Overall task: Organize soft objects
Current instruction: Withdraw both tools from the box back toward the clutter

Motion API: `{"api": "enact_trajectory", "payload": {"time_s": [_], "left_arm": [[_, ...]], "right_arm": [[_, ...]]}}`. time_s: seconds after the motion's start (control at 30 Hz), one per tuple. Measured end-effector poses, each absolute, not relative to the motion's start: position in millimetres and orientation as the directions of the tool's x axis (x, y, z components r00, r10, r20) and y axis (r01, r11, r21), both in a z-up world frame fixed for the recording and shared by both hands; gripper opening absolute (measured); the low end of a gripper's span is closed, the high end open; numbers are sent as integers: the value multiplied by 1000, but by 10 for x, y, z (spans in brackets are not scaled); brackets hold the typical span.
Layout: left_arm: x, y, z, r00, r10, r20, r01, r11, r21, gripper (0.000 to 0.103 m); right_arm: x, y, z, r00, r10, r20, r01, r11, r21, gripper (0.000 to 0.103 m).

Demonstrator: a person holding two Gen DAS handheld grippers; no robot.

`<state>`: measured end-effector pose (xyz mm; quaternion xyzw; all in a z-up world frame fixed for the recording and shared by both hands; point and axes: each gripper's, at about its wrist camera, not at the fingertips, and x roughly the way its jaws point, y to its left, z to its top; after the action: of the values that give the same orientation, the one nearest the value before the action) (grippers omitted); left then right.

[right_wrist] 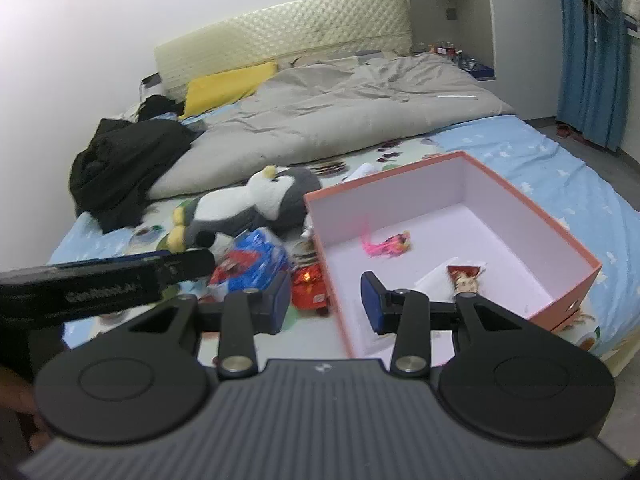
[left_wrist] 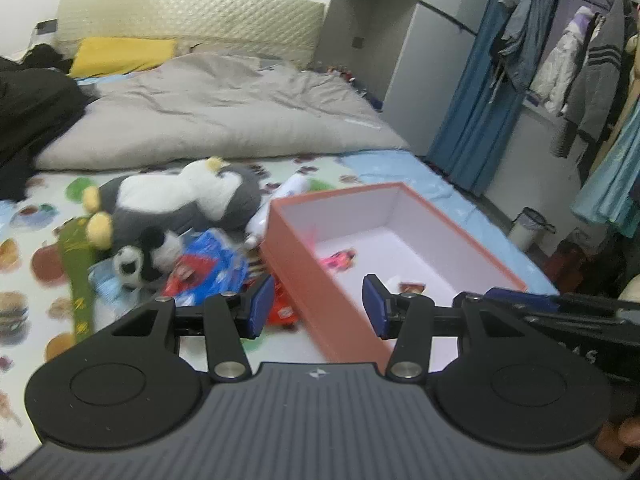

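Plush toys and crinkly packets sit heaped at the centre left of both views, just beside the salmon-pink cardboard box with a white inside [left_wrist: 320, 304], which I read as the bin meant to collect them. The box lies open-topped on the fruit-printed bed sheet [left_wrist: 24, 264], its long wall nearest the pile, so a short carry over the rim should be enough.

My left gripper [left_wrist: 318, 306] hovers with its blue pads wide apart and nothing between them; in its view the near box wall runs through the gap. My right gripper [right_wrist: 324, 302] is likewise spread wide and empty, straddling that wall in its own view, with the left tool's black body crossing its lower left.

The big grey-and-white penguin plush with yellow feet [left_wrist: 180, 200] lies on its side at the middle left, touching the small black-and-white panda plush [left_wrist: 138, 258] below it. A blue-and-red foil snack bag [left_wrist: 208, 264] leans against the panda, and a red foil packet [right_wrist: 308, 290] rests just beside the box wall. Inside the box, a small pink tasselled trinket [right_wrist: 386, 244] and a small red-topped doll figure [right_wrist: 466, 278] lie on the floor, well apart.

I judge the sorting barely begun: the bulky toys remain outside. The penguin looks too fat for these pads, so a fold of its fabric is the likelier grip.
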<state>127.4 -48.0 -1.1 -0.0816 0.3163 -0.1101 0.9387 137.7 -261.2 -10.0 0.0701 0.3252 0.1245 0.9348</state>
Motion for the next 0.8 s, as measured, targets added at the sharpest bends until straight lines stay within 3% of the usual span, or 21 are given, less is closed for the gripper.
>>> {"api": "enact_trajectory", "payload": {"time_s": [0.8], "left_arm": [[485,-175,-586,762,-156,-629,40,980,-194,59]], "right_arm": [[604,-2189,-546,728,335,-598,-273,942,195,42]]}}
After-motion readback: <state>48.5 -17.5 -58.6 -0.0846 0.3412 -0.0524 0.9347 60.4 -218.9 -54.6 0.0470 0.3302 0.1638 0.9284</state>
